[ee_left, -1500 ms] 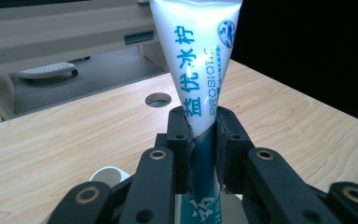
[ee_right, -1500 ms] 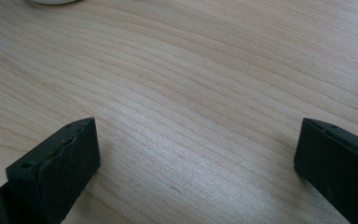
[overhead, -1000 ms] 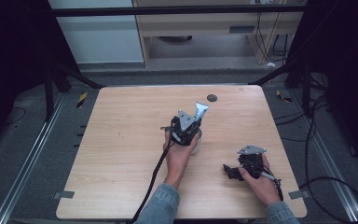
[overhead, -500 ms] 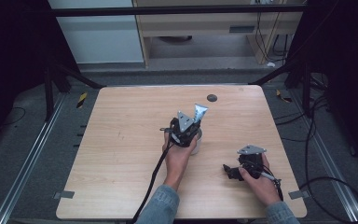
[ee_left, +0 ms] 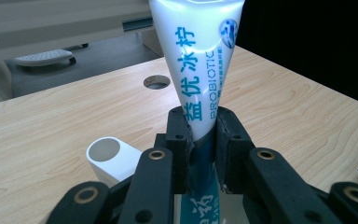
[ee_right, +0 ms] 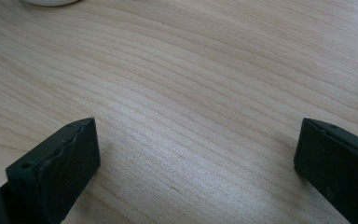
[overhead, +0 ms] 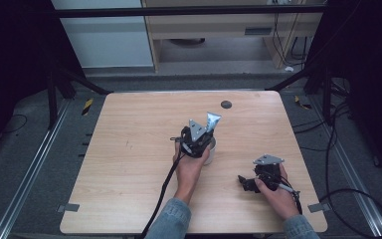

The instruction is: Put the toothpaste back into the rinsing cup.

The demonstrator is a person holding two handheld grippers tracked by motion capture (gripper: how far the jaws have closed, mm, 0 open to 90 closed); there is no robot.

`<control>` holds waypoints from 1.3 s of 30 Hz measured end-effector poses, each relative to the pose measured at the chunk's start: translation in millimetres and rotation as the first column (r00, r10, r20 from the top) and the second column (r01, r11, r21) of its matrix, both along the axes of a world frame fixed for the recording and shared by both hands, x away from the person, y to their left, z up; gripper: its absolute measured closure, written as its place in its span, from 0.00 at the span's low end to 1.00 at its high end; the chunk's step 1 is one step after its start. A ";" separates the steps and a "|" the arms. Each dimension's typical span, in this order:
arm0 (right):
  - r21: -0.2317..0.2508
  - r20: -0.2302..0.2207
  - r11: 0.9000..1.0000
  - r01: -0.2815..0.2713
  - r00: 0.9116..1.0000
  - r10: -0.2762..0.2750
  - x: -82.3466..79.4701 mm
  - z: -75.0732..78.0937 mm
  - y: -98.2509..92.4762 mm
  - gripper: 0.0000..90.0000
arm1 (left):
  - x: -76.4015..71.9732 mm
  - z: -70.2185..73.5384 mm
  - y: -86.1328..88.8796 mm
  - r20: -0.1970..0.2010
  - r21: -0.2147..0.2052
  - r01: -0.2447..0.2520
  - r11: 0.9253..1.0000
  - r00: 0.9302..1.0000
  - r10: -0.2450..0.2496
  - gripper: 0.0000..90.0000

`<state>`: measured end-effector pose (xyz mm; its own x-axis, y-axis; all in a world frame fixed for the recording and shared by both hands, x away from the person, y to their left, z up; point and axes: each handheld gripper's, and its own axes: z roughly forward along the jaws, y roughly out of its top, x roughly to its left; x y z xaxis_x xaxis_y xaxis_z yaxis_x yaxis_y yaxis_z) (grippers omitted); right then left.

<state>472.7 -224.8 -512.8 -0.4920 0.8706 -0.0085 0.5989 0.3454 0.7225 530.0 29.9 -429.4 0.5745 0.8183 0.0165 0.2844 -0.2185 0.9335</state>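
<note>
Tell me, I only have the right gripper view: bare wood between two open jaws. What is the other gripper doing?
Observer: The left gripper is shut on a toothpaste tube, crimped end up.
Operator: Anything near it?
Observer: A white cup stands on the table right beside the tube.
Operator: And where is my right gripper?
Observer: The right gripper sits low near the table's right front, apart from the cup.
</note>
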 end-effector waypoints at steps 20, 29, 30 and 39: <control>0.000 0.001 1.000 0.000 1.000 0.000 0.0 0.0 0.0 0.00 | -2.8 5.7 0.1 -0.043 0.022 -0.016 1.000 0.999 0.017 0.84; 0.001 0.000 1.000 0.000 1.000 0.000 0.0 0.1 0.0 0.00 | -1.2 7.9 -0.4 -0.060 0.033 -0.007 0.999 0.998 0.009 0.81; 0.001 0.000 1.000 0.001 1.000 -0.001 0.0 0.1 0.1 0.00 | -1.1 8.2 -0.4 -0.065 0.030 -0.007 1.000 0.998 0.009 0.81; 0.002 -0.002 1.000 0.001 1.000 -0.001 -0.1 0.1 0.1 0.00 | -1.3 9.3 -0.6 -0.061 0.038 -0.010 0.999 0.998 0.012 0.78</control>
<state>472.6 -224.7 -512.6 -0.4911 0.8711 -0.0062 0.6004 0.3437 0.7220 528.7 29.3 -420.1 0.5663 0.8241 0.0121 0.3437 -0.2495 0.9053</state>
